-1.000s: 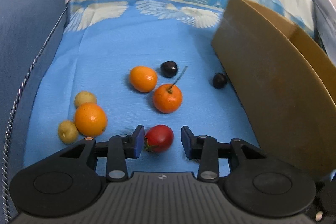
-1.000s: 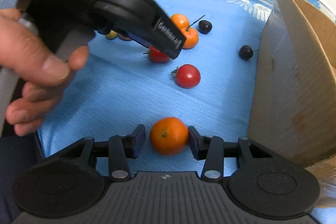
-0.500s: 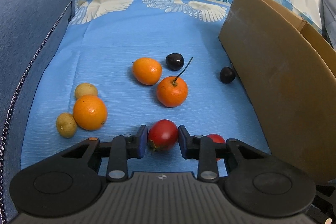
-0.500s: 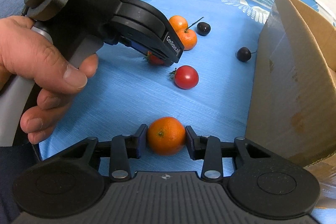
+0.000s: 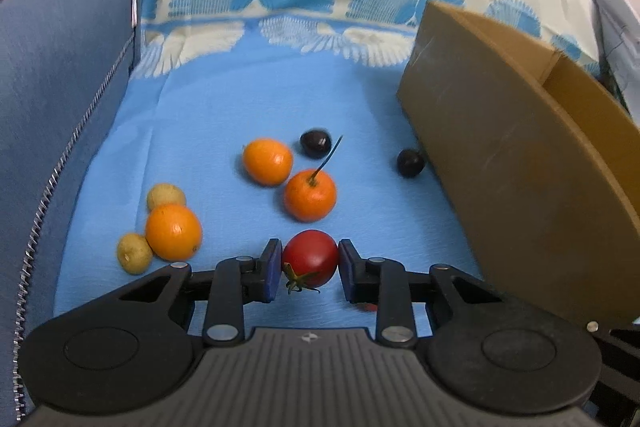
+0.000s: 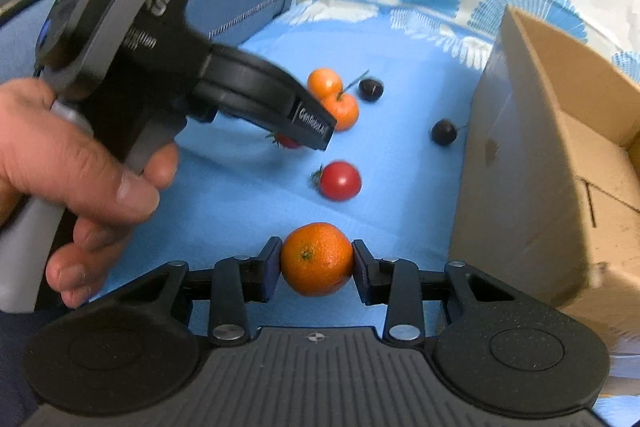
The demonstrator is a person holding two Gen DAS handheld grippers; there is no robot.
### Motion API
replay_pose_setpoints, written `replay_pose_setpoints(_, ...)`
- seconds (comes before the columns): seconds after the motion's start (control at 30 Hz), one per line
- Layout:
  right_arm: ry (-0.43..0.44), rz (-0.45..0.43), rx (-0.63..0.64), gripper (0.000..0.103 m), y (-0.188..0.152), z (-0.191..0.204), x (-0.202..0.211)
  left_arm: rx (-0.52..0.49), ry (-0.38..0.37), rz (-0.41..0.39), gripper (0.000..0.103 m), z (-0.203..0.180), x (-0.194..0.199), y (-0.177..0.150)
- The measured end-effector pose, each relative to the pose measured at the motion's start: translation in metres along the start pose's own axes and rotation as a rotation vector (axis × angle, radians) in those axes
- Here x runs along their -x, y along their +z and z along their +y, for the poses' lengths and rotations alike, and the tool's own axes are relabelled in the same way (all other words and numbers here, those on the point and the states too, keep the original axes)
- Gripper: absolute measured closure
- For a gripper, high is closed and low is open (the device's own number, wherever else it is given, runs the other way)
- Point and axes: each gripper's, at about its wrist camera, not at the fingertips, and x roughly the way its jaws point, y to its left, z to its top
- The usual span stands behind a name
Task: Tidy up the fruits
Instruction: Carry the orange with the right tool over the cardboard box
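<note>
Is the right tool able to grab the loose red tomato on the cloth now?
Probably not yet: the right tool is already shut on an orange. The loose red tomato lies just ahead with nothing between.

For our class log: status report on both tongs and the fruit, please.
Left tongs shut on tomato. Right tongs shut on orange. Cardboard box open alongside, nothing blocking.

the held tomato point(image 5: 310, 259) is smooth and glossy; the orange point(image 6: 316, 269) has dimpled, faintly shiny peel. at three o'clock, the box point(image 5: 516, 171) is matt brown cardboard, scuffed. the cloth point(image 5: 224, 115) beneath is finely ribbed blue fabric. each tool point(image 5: 308, 271) is matt black plastic with metal rivets.
</note>
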Motion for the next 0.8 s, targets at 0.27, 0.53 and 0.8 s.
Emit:
replay_pose_setpoints(0.27,0.007,-0.207,-0.037,0.064,0.009,-0.011,0.058,0.033,-0.033,-0.125,0.070,-0.010,0.055,0.023)
replay_pose_setpoints(0.53,-0.018,-0.453,-0.122,0.064,0.021,-0.075,0.131,0.019,-0.085,-0.254,0.070,-0.039,0.103,0.044)
replay_pose_setpoints(0.8,-0.172,-0.513,-0.222,0.065,0.019,-0.196,0.143,-0.028,-0.158,-0.294,0.070,-0.090,0.104,0.042)
